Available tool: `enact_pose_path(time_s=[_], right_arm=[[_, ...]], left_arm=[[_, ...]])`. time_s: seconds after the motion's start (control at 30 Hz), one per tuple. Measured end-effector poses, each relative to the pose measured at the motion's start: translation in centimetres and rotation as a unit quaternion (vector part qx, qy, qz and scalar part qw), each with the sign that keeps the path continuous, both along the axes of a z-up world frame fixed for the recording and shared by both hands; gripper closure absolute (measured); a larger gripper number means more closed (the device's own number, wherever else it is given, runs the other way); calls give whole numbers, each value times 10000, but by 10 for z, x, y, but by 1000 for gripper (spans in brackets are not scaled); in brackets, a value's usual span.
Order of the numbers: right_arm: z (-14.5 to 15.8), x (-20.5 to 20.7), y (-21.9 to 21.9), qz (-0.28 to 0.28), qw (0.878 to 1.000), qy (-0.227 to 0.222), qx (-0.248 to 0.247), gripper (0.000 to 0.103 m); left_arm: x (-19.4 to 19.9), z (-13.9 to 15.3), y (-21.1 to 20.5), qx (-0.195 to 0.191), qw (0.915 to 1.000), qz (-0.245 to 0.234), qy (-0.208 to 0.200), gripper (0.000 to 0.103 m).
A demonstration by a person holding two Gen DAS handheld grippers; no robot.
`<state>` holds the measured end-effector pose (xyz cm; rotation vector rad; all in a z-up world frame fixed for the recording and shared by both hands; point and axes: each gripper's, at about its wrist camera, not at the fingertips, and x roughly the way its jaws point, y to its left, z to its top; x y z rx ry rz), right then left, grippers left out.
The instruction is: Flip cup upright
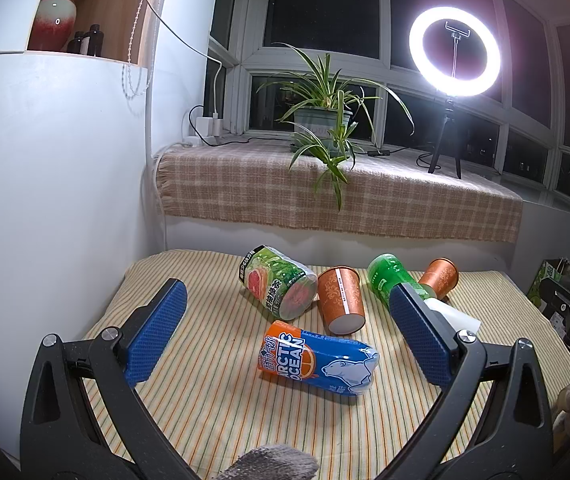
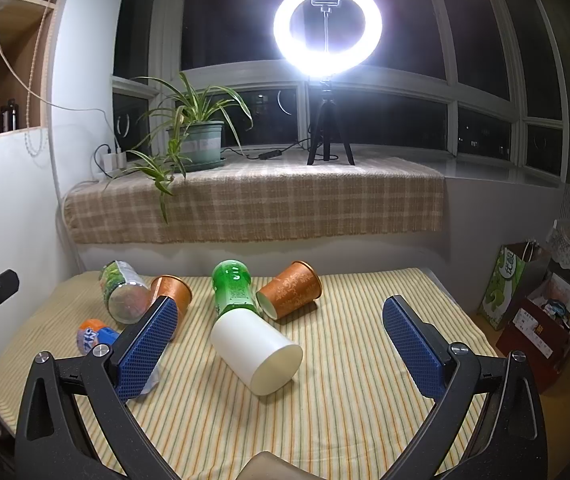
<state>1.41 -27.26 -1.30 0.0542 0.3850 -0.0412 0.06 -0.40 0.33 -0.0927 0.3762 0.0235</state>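
**Inspection: cups lying down, both claws spread and empty**

My right claw (image 2: 281, 344) hangs with its blue pads wide apart, gripping nothing; the white cup (image 2: 256, 350) lies on its side between them, a little left of centre, its far end touching the green bottle (image 2: 232, 288). My left claw (image 1: 285, 332) is likewise spread and empty, with the Arctic Ocean bottle (image 1: 319, 358) lying between its pads.

Two orange cups are also down: one (image 2: 291, 290) just right of the green bottle and touching it, the other (image 1: 341, 294) left of the green bottle, against the grapefruit tea bottle (image 1: 277, 282).

Risks, in my judgement:
- The white cup is round and smooth; an off-centre squeeze could roll it away or send it into the green bottle.
- The crowding around the green bottle means a sweep of either pad may knock its neighbours.
- A hard pinch could crush a thin cup wall.

Surface: a striped cloth (image 2: 365, 380), soft and slightly rumpled, which may leave an upright cup unsteady. Beyond the green bottle, a checked cloth covers the sill holding a potted plant (image 2: 193, 140) and a bright ring light (image 2: 327, 26) before dark windows.
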Motion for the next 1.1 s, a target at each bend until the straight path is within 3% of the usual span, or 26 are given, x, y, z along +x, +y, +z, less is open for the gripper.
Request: enact_pose_path(time_s=[1.1], right_arm=[[-4,0,3,119,9999,48,38,1]], left_arm=[[0,2,2,77,10000,3,-11,0]])
